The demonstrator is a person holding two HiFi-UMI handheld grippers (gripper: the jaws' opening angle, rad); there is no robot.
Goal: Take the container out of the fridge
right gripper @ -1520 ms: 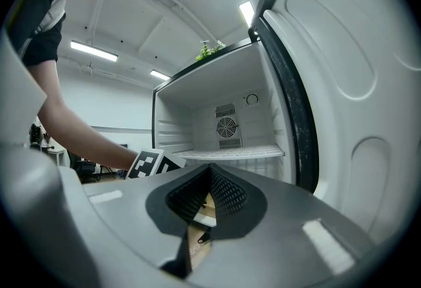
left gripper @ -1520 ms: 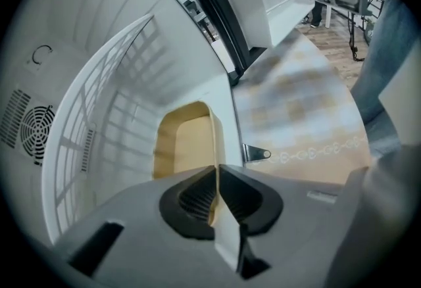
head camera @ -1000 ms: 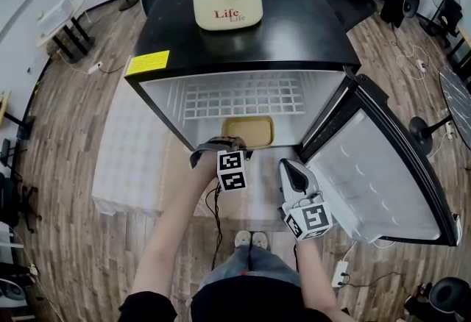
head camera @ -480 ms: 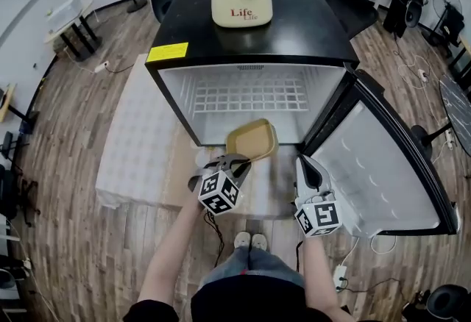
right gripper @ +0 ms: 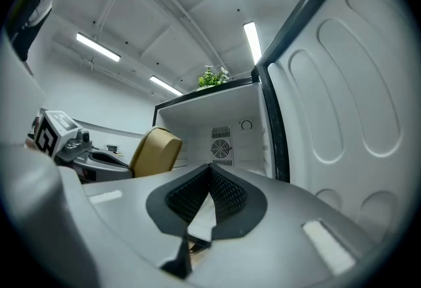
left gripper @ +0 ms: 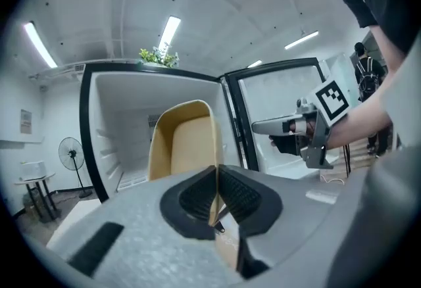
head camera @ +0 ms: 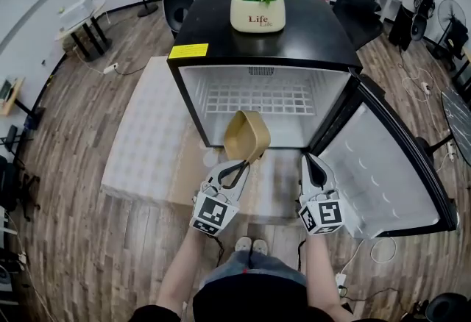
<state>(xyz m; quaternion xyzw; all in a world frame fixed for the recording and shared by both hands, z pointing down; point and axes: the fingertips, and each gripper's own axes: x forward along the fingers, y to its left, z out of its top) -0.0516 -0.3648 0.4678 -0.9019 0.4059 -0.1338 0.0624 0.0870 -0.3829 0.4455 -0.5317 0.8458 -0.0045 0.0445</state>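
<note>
The left tool, clamped on the tan container by its rim, had lifted it clear of the fridge and tipped it upright, so removal looked nearly done. The right tool hung closed and empty.

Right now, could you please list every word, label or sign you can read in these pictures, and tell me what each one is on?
"Life", with a smaller "Life" just below it: on the front of the white plant pot standing on the fridge.
Yellow sticker on the front left corner of the fridge top: it carries print, but it is too small to read.
No other text is legible.
</note>
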